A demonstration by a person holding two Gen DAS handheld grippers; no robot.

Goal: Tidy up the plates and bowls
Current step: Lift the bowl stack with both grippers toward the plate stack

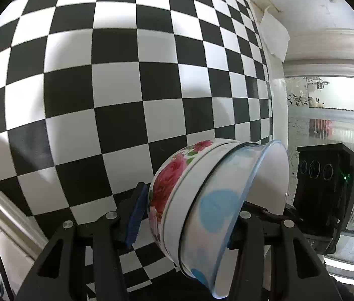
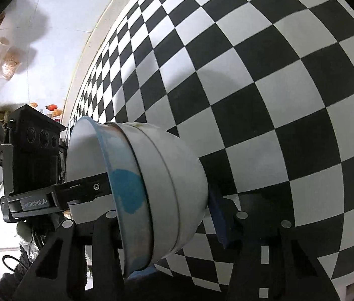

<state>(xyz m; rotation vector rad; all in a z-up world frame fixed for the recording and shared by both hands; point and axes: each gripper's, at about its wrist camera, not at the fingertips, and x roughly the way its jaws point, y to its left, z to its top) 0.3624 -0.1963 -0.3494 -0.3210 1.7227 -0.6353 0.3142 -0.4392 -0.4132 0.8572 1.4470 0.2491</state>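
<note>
Both the left gripper point(image 1: 184, 215) and right gripper point(image 2: 169, 215) apparently clamp their jaws on the nested bowls point(image 1: 202, 200) above the checkered surface point(image 1: 101, 75)

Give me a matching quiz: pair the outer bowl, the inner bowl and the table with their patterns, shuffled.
Things:
1. outer bowl
2. inner bowl
3. table

Patterns:
a. blue spots
b. black and white checks
c. pink roses

Pairs: 1-c, 2-a, 3-b
</note>
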